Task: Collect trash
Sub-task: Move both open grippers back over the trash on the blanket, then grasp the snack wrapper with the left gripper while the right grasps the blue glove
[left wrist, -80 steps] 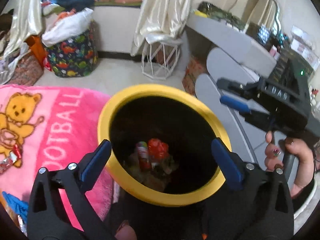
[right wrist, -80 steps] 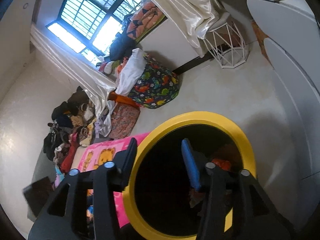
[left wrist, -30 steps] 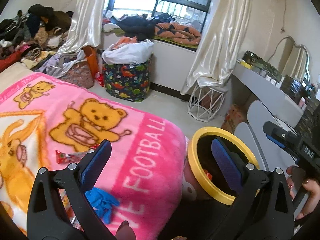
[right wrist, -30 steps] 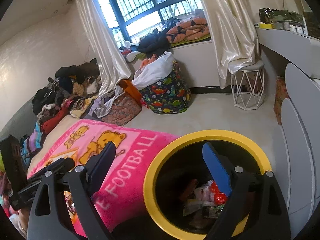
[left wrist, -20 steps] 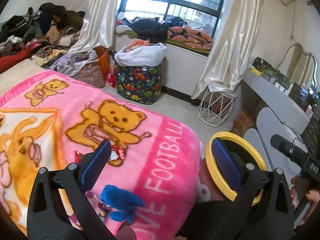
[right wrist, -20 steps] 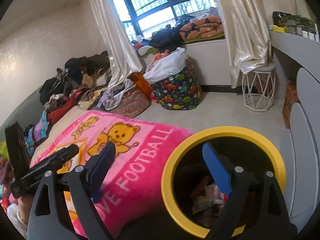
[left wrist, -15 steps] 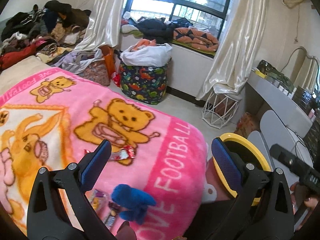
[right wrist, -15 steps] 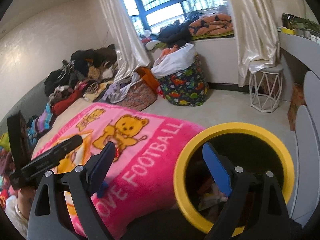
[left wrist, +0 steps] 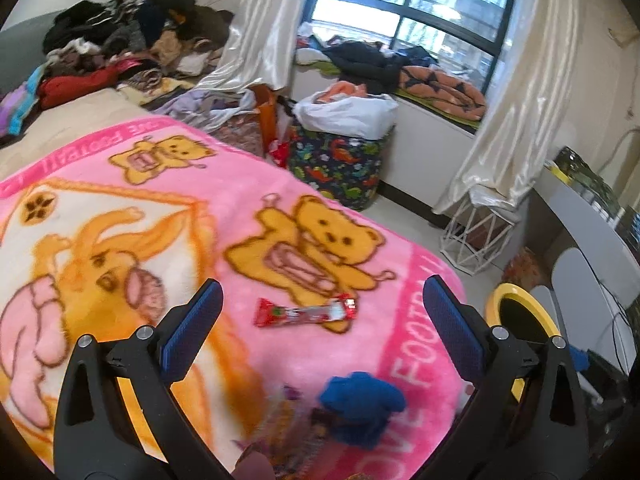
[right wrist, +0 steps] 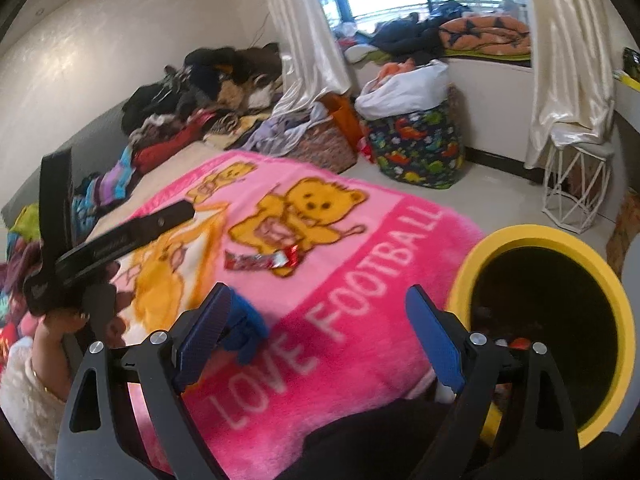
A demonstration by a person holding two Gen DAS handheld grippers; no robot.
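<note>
Left wrist: red wrapper (left wrist: 306, 313) between spread fingers (left wrist: 191, 330) (untouched).

Daylight is let in through a big dark-framed window (left wrist: 404, 20), flanked by shiny cream curtains (left wrist: 508, 92). A white wire-frame stool (left wrist: 478, 236) is parked on the pale floor (right wrist: 500, 196), walls (right wrist: 100, 44) painted plain cream.
</note>
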